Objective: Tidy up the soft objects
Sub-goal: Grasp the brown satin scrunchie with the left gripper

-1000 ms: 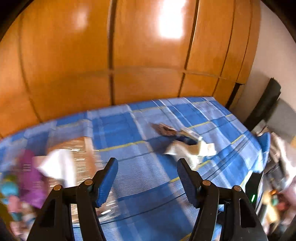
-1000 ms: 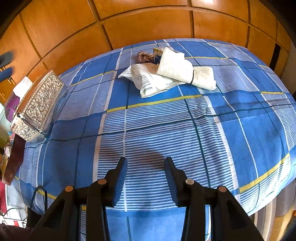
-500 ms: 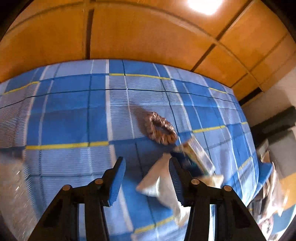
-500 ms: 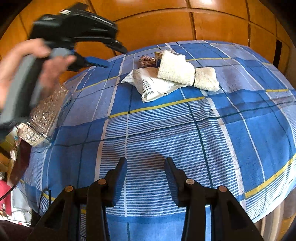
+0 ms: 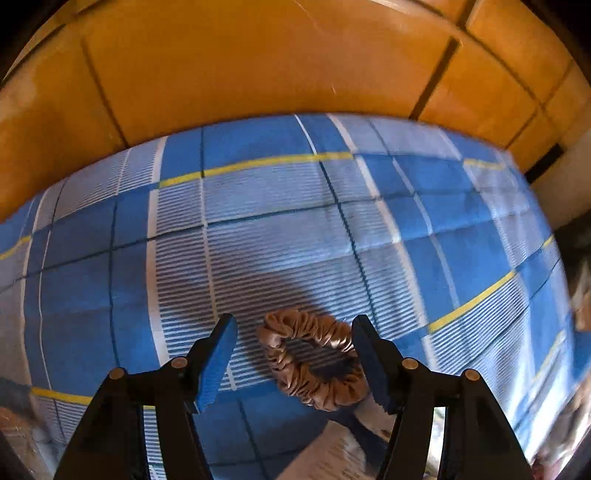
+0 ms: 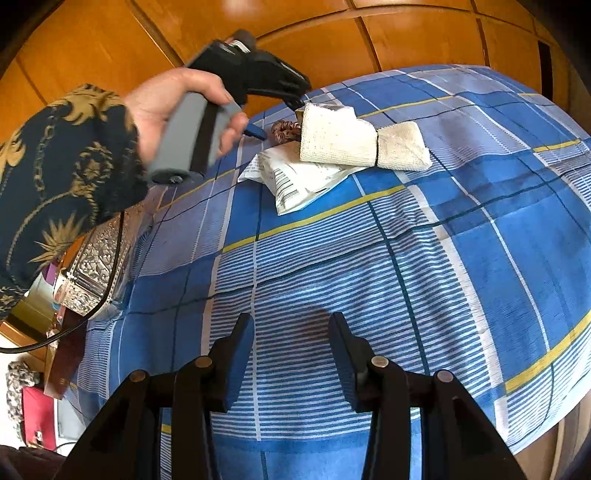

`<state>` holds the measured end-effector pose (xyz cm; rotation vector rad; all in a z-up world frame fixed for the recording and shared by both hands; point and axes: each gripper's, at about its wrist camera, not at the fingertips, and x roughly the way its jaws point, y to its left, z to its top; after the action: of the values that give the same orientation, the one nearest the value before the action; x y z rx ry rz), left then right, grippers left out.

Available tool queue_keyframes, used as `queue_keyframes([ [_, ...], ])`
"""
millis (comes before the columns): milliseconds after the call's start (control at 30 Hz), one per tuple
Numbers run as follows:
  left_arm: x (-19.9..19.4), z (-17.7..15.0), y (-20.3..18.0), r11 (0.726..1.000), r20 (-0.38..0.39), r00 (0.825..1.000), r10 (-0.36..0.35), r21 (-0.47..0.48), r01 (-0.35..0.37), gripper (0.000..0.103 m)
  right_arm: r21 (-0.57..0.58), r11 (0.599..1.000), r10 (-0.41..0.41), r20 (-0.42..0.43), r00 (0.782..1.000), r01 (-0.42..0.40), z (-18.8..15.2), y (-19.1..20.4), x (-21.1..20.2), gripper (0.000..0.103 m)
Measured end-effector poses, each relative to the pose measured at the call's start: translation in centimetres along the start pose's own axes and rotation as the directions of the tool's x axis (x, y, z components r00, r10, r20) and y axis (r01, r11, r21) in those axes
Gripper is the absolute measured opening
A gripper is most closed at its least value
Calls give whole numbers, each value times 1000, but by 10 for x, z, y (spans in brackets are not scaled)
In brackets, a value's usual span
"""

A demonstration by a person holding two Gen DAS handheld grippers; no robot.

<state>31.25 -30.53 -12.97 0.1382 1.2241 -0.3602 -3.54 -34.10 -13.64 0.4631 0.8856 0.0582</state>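
An embossed silver metal box (image 6: 94,266) sits at the bed's left edge. The left gripper (image 5: 295,354), jaws opening, straddles a brown satin scrunchie (image 5: 314,360) on the blue checked bedsheet (image 5: 280,229), untouched. A white packet (image 6: 295,177) bears an unreadable barcode. The right gripper (image 6: 291,360) hovers part-open, empty.

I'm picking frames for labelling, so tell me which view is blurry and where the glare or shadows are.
Left wrist view: edges smeared, scrunchie fairly sharp, a shadow across the bedsheet behind it. Right wrist view: crisp, glare on the wooden panels, fisheye bulge.
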Motion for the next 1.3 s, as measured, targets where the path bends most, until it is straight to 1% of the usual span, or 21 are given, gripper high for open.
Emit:
queue_keyframes([
  [33, 2, -3, 0, 1000, -7, 1000, -5, 15, 5, 63, 2, 1000, 3, 1, 1000, -3, 0, 0, 0, 42],
  [67, -1, -6, 1, 999, 20, 1000, -2, 32, 1, 51, 3, 1000, 5, 2, 1000, -5, -1, -1, 0, 42],
  [100, -3, -9, 3, 999, 24, 999, -23, 36, 22, 30, 5, 1000, 6, 3, 1000, -6, -1, -1, 0, 42],
  [133, -6, -11, 8, 998, 22, 999, -48, 31, 48, 18, 7, 1000, 6, 3, 1000, -6, 0, -2, 0, 42],
  [167, -8, -13, 14, 998, 15, 998, -61, 23, 61, 10, 6, 1000, 5, 3, 1000, -5, 0, -1, 0, 42],
  [233, -14, -19, 25, 999, 25, 998, -52, 11, 52, 9, 1, 1000, 0, 2, 1000, 0, 0, -1, 0, 42],
  [267, -17, -23, 34, 998, 23, 998, -59, -4, 59, 9, 0, 1000, -2, 3, 1000, 2, 0, 0, -1, 42],
  [367, -31, -35, 62, 994, 29, 997, -76, -81, 78, 9, -7, 1000, -7, 5, 1000, 7, -1, 1, 0, 42],
  [433, -39, -44, 72, 993, 33, 997, -69, -89, 72, 9, -14, 1000, -16, 6, 1000, 16, -2, 4, 1, 42],
  [533, -52, -68, 82, 994, 26, 998, -58, -86, 60, 9, -24, 999, -30, 5, 1000, 30, -2, 7, 1, 42],
  [633, -59, -96, 82, 997, 23, 998, -50, -64, 51, 9, -34, 999, -39, 5, 999, 39, -3, 9, 2, 42],
  [733, -65, -131, 80, 999, 24, 999, -39, -15, 40, 9, -46, 998, -46, 2, 999, 46, -3, 10, 2, 42],
  [833, -76, -164, 70, 997, 65, 998, -19, 73, 15, 9, -48, 998, -45, 0, 999, 45, -3, 9, 2, 42],
  [967, -81, -202, 61, 985, 98, 995, -14, 173, -3, 9, -50, 998, -49, -15, 999, 48, -2, 11, 1, 42],
  [1067, -83, -216, 58, 974, 149, 989, -12, 227, -22, 9, -24, 998, -58, -44, 997, 57, 5, 8, -2, 42],
  [1100, -82, -217, 58, 973, 151, 988, -14, 231, -22, 9, -29, 997, -79, -33, 996, 78, 8, 7, -5, 42],
  [1200, -82, -215, 63, 977, 133, 990, -36, 213, 7, 9, -98, 984, -148, 29, 989, 150, 17, 8, -19, 42],
  [1300, -83, -217, 67, 976, 137, 989, -49, 219, 18, 9, -178, 958, -213, 77, 974, 223, 31, 5, -25, 42],
])
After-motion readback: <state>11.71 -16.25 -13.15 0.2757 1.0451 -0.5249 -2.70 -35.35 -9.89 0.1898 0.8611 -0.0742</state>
